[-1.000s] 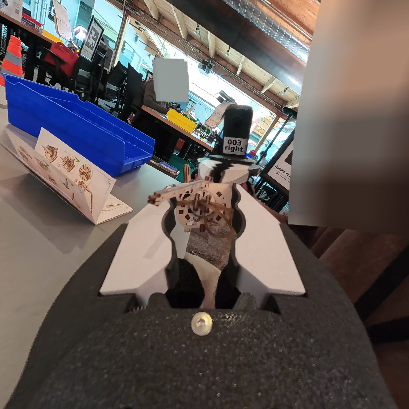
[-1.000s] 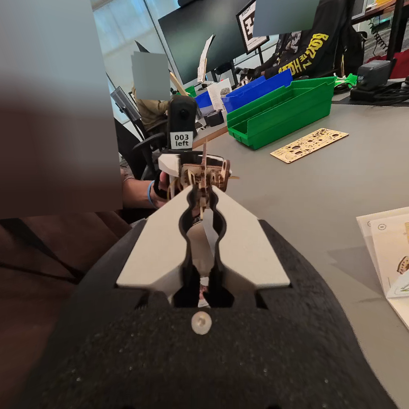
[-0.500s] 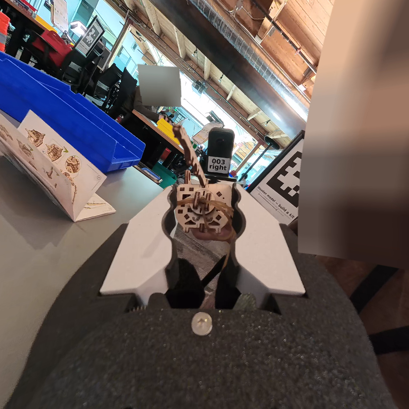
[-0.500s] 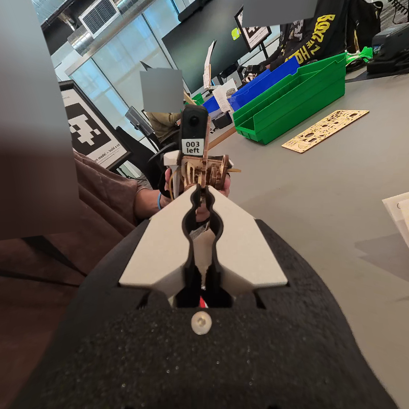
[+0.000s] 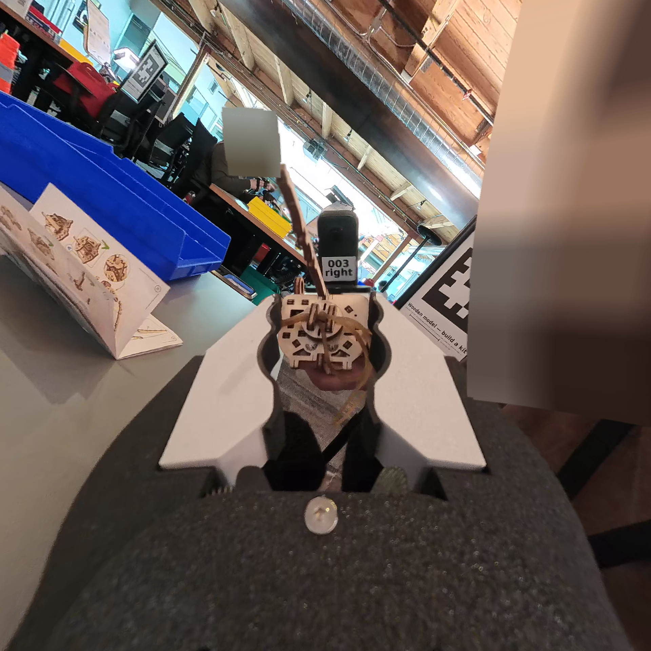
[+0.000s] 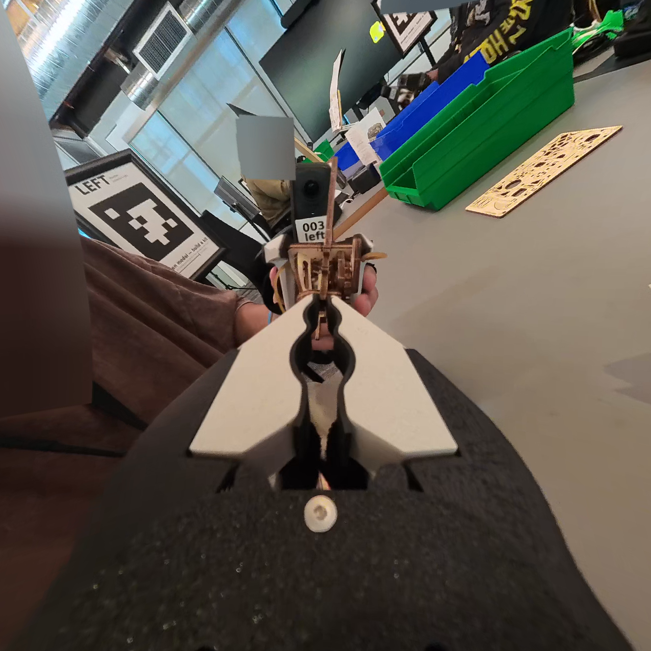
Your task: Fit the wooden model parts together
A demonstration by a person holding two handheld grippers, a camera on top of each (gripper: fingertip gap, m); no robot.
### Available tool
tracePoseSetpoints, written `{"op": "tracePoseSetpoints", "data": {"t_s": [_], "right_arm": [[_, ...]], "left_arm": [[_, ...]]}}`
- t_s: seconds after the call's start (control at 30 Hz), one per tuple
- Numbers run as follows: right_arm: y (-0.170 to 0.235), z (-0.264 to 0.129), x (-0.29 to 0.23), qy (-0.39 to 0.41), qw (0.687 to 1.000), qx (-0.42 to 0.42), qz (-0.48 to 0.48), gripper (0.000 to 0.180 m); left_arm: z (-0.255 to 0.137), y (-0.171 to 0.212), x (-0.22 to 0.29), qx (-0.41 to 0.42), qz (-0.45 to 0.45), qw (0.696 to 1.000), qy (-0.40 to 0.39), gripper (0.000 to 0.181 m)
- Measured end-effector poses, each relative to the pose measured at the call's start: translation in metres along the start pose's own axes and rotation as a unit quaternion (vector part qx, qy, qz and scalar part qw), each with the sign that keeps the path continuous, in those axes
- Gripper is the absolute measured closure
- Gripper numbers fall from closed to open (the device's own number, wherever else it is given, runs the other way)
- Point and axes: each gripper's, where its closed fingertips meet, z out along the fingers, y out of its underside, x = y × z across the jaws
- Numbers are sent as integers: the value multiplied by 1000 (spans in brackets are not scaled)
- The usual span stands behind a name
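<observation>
My left gripper (image 5: 323,310) is shut on the sides of a small wooden model (image 5: 322,333), a pierced block with gears and a rubber band. A long thin wooden arm (image 5: 299,229) rises from the model, leaning a little left. In the right wrist view, my right gripper (image 6: 322,301) is nearly closed on the arm's lower end (image 6: 321,317), just under the model (image 6: 326,267). The arm (image 6: 330,200) stands upright there. Each gripper faces the other, above the table edge. A person's hand (image 6: 366,292) shows behind the model.
A blue bin (image 5: 105,197) and a folded instruction booklet (image 5: 88,274) are on the grey table to the left. A green bin (image 6: 475,141) and a cut-out wooden sheet (image 6: 542,172) lie further off. A framed marker sign (image 6: 141,218) stands beside the table.
The wooden arm has swung from pointing sideways to the left to standing upright. Both grippers have tilted upward while staying closed on the model and the arm.
</observation>
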Motion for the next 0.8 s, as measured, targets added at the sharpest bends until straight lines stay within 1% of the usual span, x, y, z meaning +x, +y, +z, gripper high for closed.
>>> {"op": "tracePoseSetpoints", "data": {"t_s": [0.03, 0.1, 0.17, 0.3, 0.47, 0.6, 0.67, 0.7, 0.77, 0.8], "right_arm": [[0, 1, 0, 3, 1000, 0, -5, 177], [1, 2, 1, 12, 1000, -3, -20, 176], [3, 4, 3, 29, 998, -13, -49, 170], [1, 5, 2, 57, 992, -12, -113, 164], [-3, -2, 1, 92, 972, -20, -214, 154], [-15, -6, -6, 123, 937, -2, -328, 150], [-18, -5, -22, 117, 913, 9, -391, 143], [-19, -5, -28, 127, 903, 12, -410, 139], [-22, -6, -29, 171, 880, 11, -444, 132], [-20, -5, -25, 193, 866, -8, -461, 128]], "left_arm": [[0, -1, 0, 2, -2, 1000, 0, 134], [0, -2, -1, 5, -6, 1000, 0, 134], [-1, -2, -1, 8, -12, 1000, 3, 134], [-1, -3, -1, 9, -16, 1000, 3, 134], [-3, -7, -1, 16, -26, 999, 10, 134], [-5, -11, 8, 21, -61, 996, 56, 134], [-7, -14, 14, 26, -86, 992, 84, 134], [-8, -15, 15, 29, -98, 990, 96, 134], [-10, -19, 17, 41, -114, 986, 111, 134], [-10, -20, 17, 44, -121, 985, 115, 134]]}}
